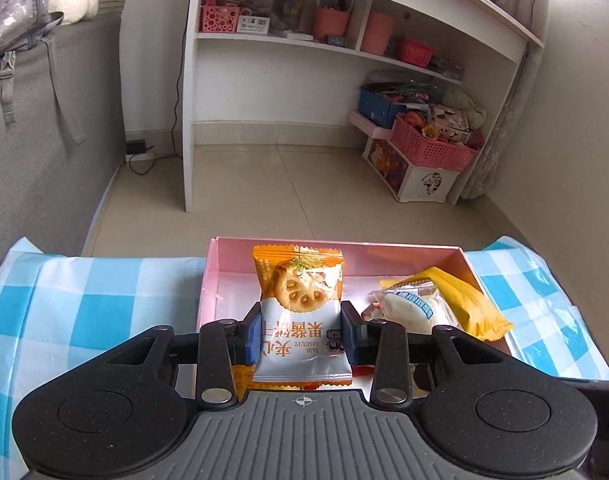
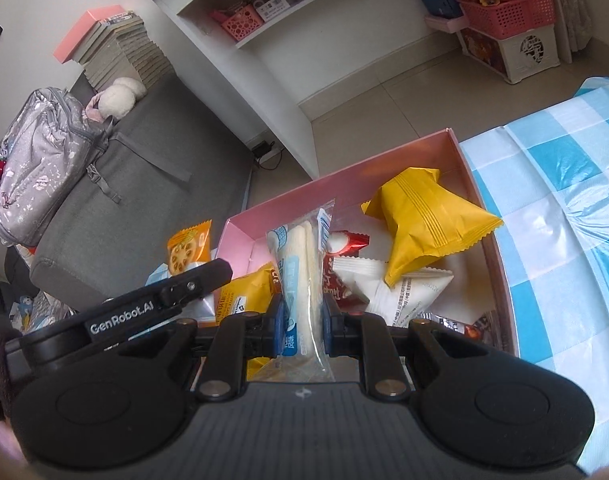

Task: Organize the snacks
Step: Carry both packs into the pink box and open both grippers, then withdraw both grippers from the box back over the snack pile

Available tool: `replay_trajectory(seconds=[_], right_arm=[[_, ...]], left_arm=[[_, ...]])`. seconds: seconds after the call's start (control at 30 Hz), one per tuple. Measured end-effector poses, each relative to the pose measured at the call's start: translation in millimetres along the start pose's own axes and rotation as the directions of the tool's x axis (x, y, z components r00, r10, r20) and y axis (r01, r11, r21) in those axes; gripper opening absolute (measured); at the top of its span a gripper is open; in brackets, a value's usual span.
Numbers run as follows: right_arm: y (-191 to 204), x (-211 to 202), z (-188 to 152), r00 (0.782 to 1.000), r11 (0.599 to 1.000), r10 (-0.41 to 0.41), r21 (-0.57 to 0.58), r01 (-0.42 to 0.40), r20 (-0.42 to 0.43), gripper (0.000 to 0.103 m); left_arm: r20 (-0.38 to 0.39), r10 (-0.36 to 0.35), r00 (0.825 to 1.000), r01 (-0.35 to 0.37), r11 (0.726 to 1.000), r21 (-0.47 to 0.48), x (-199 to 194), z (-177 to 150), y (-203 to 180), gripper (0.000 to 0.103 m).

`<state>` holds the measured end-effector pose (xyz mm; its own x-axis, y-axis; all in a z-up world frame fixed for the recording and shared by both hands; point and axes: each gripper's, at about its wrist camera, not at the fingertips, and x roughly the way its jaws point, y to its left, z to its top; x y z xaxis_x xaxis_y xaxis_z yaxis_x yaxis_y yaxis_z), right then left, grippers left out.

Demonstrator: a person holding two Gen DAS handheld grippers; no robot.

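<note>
Snacks: we find crinkly, sealed plastic packets, mostly in the pink box (image 1: 408,254).
Left gripper (image 1: 301,335): we see its blue pads pinching a jam biscuit packet (image 1: 300,312), orange and white, upright over the box.
Right gripper (image 2: 302,322): we note it clamped narrow on a long clear wafer packet (image 2: 300,276), upright above the box.
Box contents: we record a puffy yellow pouch (image 2: 422,222), a red wrapper (image 2: 346,242) and white packets (image 2: 404,296), piled loosely.
Box: thin card, rectangular, low walls, open top.
Surface: glossy blue-and-white checked cloth (image 1: 84,312); the box's far wall sits at the table edge.
Open room: bare cloth lies on both sides of the box.
</note>
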<state>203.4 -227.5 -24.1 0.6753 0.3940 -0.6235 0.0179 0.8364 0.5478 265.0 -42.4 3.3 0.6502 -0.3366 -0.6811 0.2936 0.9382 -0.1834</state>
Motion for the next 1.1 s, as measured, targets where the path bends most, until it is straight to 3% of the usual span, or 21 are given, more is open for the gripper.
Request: replay_trajectory(seconds=[0.3,0.4,0.57,0.73,0.9,1.1], right_arm=[[-1,2,1,1.0,1.0,-0.012,-0.015,0.012,0.002,0.018],[-3,0,2,1.0,1.0,-0.003,-0.007,0.003,0.014,0.025],[0,-4,3,1.0,1.0,-0.009,-0.025,0.01,0.029,0.029],[0,-8,4,0.999,1.0,-0.017,-0.018,0.018,0.027,0.037],[2,-17,3,0.998,0.998,-0.053,-0.024,0.054,0.028,0.053],[6,-36,1,0.996,0.996,-0.078,-0.042,0.079,0.033,0.064]], left_arm=[[-0.007,-0.033,0.999,0.033,0.999,0.0,24,5,-2,0.036],[-0.008,-0.031,0.999,0.031,1.0,-0.005,24,3,-1,0.039],[-0.003,-0.03,1.0,0.03,0.999,-0.023,15,-2,4,0.054],[-0.011,-0.028,1.0,0.028,0.999,-0.025,4,-5,6,0.063],[-0.016,-0.021,1.0,0.021,1.0,-0.019,-14,-13,7,0.068],[-0.029,0.012,1.0,-0.011,0.999,0.031,-43,-23,7,0.075]])
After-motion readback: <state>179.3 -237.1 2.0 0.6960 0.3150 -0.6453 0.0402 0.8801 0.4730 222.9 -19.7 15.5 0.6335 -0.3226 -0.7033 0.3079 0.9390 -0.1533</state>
